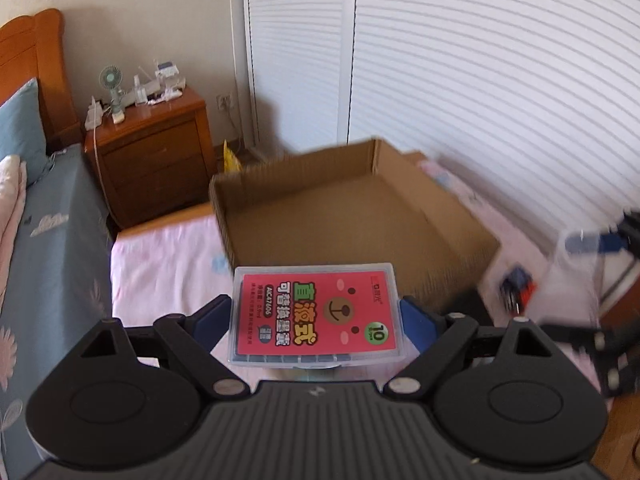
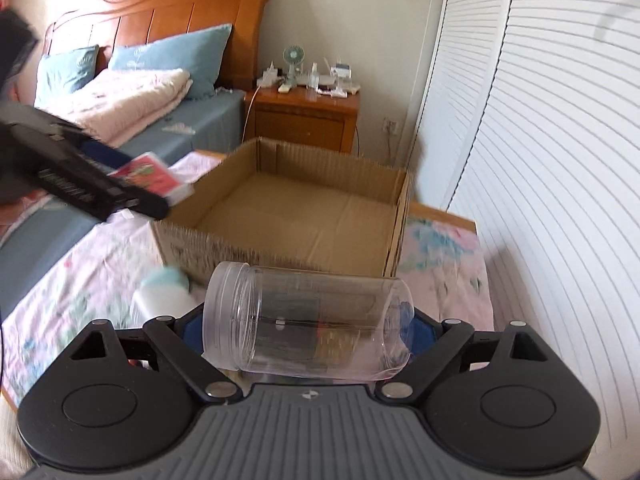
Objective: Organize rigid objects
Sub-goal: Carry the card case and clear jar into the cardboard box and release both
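The left gripper (image 1: 316,316) jaws clamp a flat red-labelled case (image 1: 315,315) and the right gripper (image 2: 308,320) jaws clamp a clear jar (image 2: 308,322) lying crosswise, both raised just short of the empty cardboard box (image 2: 280,208) ahead.

It was a home bedroom: a wooden headboard (image 2: 160,8), blue pillows (image 2: 176,60) on the bed (image 2: 192,128), a cluttered nightstand (image 2: 306,116) and louvred wardrobe doors (image 2: 540,120).

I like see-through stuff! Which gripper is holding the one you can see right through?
The right gripper: its clear plastic jar lies sideways, lidless. The left gripper holds a flat case with a red bear label.
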`<state>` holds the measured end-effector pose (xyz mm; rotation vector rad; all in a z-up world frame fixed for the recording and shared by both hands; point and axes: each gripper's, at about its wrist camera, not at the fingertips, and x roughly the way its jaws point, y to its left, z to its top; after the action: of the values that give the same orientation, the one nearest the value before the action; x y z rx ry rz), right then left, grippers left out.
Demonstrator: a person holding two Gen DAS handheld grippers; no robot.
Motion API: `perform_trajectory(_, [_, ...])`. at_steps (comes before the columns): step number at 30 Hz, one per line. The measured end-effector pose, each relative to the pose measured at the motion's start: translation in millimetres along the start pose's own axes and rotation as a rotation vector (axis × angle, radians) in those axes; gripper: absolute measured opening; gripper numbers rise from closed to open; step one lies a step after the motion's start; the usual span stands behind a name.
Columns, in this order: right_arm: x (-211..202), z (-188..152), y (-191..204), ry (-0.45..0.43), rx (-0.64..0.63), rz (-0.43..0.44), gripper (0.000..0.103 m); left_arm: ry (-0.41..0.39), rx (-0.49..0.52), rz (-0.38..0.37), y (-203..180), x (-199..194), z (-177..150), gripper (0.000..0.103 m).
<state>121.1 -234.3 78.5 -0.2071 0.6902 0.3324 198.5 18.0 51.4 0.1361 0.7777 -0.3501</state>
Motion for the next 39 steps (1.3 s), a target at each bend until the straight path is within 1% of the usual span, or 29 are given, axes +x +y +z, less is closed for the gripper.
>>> perform_trajectory(5, [9.2, 16.6, -8.1, -0.004, 0.01, -0.005, 0.094, -0.005, -0.013, 0.035, 5.9, 34.5, 35.8, 0.089])
perform_trajectory(9, [15.0, 24.6, -14.4, 0.0, 0.014, -0.012, 0.094, -0.007, -0.05, 0.048, 15.1, 59.4, 53.3, 0.089])
perform_trajectory(11, [18.1, 26.7, -17.2, 0.004, 0.021, -0.014, 0.094, -0.026, -0.077, 0.055, 19.4, 68.0, 55.9, 0.089])
perform_trajectory(13, [20.2, 27.4, -18.7, 0.008, 0.022, -0.014, 0.094, -0.029, -0.097, 0.065, 22.3, 77.5, 57.7, 0.093])
perform_trajectory(15, [21.7, 28.4, -18.6, 0.01, 0.021, -0.016, 0.094, -0.044, -0.104, 0.097, 23.8, 82.6, 54.9, 0.094])
perform_trajectory(16, [22.4, 28.9, -18.2, 0.011, 0.02, -0.015, 0.094, -0.043, -0.103, 0.11, 24.4, 83.9, 52.9, 0.094])
perform_trajectory(18, [24.2, 29.3, -16.9, 0.012, 0.016, -0.013, 0.094, -0.011, -0.107, 0.097, 25.8, 84.0, 47.3, 0.094])
perform_trajectory(20, [26.3, 30.1, -15.9, 0.016, 0.012, -0.012, 0.094, 0.004, -0.106, 0.081, 25.5, 79.2, 42.6, 0.094])
perform_trajectory(23, [31.1, 33.3, -15.0, 0.022, 0.007, -0.011, 0.094, -0.014, -0.099, 0.073, 21.6, 64.4, 32.7, 0.094])
perform_trajectory(25, [34.1, 36.4, -14.9, 0.027, 0.004, -0.007, 0.094, -0.021, -0.094, 0.062, 18.8, 51.3, 25.1, 0.096])
perform_trajectory(26, [35.9, 38.7, -14.9, 0.029, 0.002, -0.006, 0.094, -0.023, -0.098, 0.066, 17.1, 44.6, 21.3, 0.1])
perform_trajectory(29, [44.0, 47.8, -16.5, 0.036, 0.002, -0.007, 0.094, -0.039, -0.104, 0.075, 12.3, 25.1, 10.6, 0.101])
perform_trajectory(33, [59.2, 64.6, -19.2, 0.049, 0.018, 0.007, 0.094, -0.073, -0.128, 0.123, 5.7, 2.0, -9.1, 0.101])
perform_trajectory(36, [74.5, 79.0, -21.8, 0.061, 0.032, 0.005, 0.094, -0.11, -0.108, 0.166, 0.1, -10.3, -23.5, 0.101])
perform_trajectory(39, [91.4, 94.0, -24.5, 0.083, 0.047, 0.001, 0.094, -0.118, -0.092, 0.209, -4.7, -17.1, -37.6, 0.102])
